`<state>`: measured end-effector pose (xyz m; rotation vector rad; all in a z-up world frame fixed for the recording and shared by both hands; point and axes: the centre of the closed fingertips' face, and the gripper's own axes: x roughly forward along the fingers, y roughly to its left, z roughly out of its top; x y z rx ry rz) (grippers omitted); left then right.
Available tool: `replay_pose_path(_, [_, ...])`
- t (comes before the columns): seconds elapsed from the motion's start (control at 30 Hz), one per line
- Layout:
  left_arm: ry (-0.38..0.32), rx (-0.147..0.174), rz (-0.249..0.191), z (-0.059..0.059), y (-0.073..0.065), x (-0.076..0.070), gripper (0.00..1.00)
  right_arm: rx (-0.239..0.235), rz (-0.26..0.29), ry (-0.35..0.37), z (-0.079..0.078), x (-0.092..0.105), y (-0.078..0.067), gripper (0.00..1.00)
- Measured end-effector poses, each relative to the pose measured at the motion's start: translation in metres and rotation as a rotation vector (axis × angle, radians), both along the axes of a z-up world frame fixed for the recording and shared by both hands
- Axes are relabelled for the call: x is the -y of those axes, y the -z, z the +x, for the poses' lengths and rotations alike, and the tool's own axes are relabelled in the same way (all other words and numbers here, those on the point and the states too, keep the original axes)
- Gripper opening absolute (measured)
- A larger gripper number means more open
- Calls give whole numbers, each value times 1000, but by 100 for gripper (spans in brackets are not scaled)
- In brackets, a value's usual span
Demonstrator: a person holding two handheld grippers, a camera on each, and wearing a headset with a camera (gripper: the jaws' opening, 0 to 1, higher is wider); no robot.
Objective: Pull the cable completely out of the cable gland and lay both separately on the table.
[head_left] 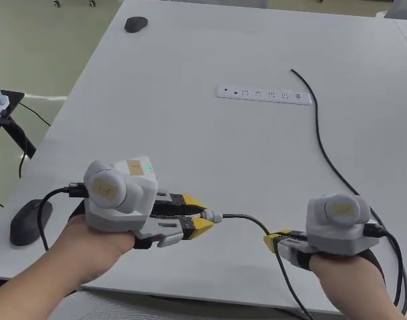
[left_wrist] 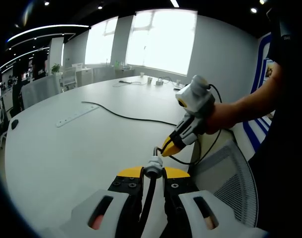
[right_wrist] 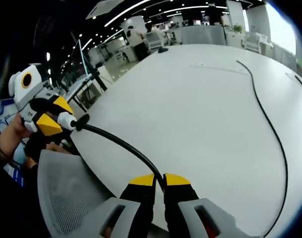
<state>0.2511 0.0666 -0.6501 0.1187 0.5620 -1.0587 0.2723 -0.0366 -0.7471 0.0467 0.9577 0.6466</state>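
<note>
My left gripper [head_left: 202, 215] is shut on a small white cable gland [head_left: 210, 216], whose end pokes out between its yellow fingertips [left_wrist: 128, 172]. A black cable [head_left: 247, 219] runs from the gland to my right gripper [head_left: 271, 241], which is shut on the cable. In the right gripper view the cable [right_wrist: 122, 145] arcs from my fingertips [right_wrist: 141, 180] to the gland [right_wrist: 68, 121] held in the left gripper. In the left gripper view the gland [left_wrist: 153, 166] sits at my tips and the right gripper [left_wrist: 167, 148] grips the cable just beyond. Both grippers hover over the table's near edge.
A white power strip [head_left: 263, 95] lies mid-table on the white table [head_left: 190, 147], with a long black cord [head_left: 323, 143] running toward the right. One black mouse [head_left: 135, 24] sits at the far edge, another [head_left: 29, 220] near my left hand. A mesh chair [right_wrist: 67, 198] is below.
</note>
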Motion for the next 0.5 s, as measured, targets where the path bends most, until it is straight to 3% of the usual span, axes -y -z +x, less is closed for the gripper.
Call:
replay_pose_path(0.37, [-8, -8, -10, 0, -1, -2, 15, 44, 11, -54, -5, -2, -4, 2])
replay_pose_path(0.5, [-10, -9, -9, 1, -1, -3, 15, 71, -10, -82, -5, -2, -5, 2])
